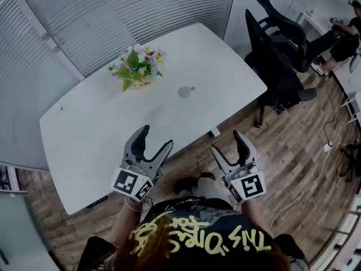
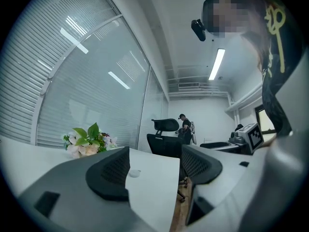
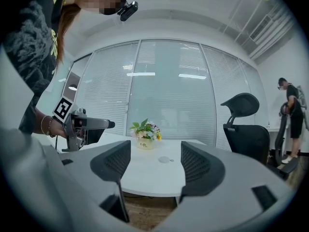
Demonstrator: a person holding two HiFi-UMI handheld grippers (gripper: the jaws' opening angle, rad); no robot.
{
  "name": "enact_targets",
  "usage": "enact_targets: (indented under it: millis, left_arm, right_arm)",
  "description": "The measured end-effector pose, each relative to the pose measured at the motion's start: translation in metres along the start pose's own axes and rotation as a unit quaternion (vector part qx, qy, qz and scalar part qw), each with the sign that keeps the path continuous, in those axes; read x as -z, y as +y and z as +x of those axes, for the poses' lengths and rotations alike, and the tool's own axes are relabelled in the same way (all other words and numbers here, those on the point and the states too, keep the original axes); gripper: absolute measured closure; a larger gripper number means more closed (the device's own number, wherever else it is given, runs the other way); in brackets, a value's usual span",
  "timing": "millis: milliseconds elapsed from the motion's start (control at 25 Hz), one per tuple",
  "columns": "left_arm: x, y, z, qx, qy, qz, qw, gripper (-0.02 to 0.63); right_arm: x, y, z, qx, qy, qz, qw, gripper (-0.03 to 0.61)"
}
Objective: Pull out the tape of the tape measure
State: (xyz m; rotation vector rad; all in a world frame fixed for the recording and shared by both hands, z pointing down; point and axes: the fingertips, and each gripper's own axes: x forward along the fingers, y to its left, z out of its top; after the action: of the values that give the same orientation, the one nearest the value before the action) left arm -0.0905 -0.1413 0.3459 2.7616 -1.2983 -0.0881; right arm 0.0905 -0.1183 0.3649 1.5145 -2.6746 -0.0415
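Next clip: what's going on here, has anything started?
A person stands at the near edge of the white table with a gripper in each hand. The left gripper and the right gripper are both open and empty, held in the air at the table's near side. The small round tape measure lies flat further out on the table, to the right of the flower arrangement, and neither gripper is near it. No tape appears drawn out, so the pull has not begun.

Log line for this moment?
left hand-held gripper: open, empty | right hand-held gripper: open, empty | round grey tape measure: untouched on white table
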Motion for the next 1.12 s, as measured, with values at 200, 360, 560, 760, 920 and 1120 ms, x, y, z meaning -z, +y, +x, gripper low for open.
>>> enact_targets:
  millis: [200, 360, 560, 760, 920, 1120]
  left_arm:
    - [-0.002, -0.012, 0.011, 0.003, 0.005, 0.020, 0.9998, 0.288]
    - [-0.002, -0.004, 0.019, -0.020, 0.014, 0.022, 0.9995, 0.288]
    - [-0.009, -0.005, 0.029, -0.050, 0.010, 0.034, 0.9981, 0.290]
    - [-0.005, -0.007, 0.027, -0.086, 0.010, 0.026, 0.9959, 0.290]
    - [0.002, -0.002, 0.017, -0.123, 0.015, 0.018, 0.9921, 0.290]
    - [0.007, 0.003, 0.009, -0.163, 0.015, 0.005, 0.9866, 0.290]
  right_arm:
    - [0.007, -0.007, 0.001, -0.024, 0.004, 0.018, 1.000, 0.272]
    - [-0.002, -0.007, 0.013, -0.088, -0.013, 0.000, 0.996, 0.272]
    - [0.004, -0.014, 0.030, -0.154, 0.003, -0.007, 0.988, 0.273]
    - [0.012, -0.024, 0.049, -0.209, 0.020, -0.001, 0.978, 0.273]
    - [0.023, -0.027, 0.068, -0.252, 0.041, -0.028, 0.967, 0.272]
    - [0.036, -0.028, 0.095, -0.302, 0.059, -0.065, 0.949, 0.273]
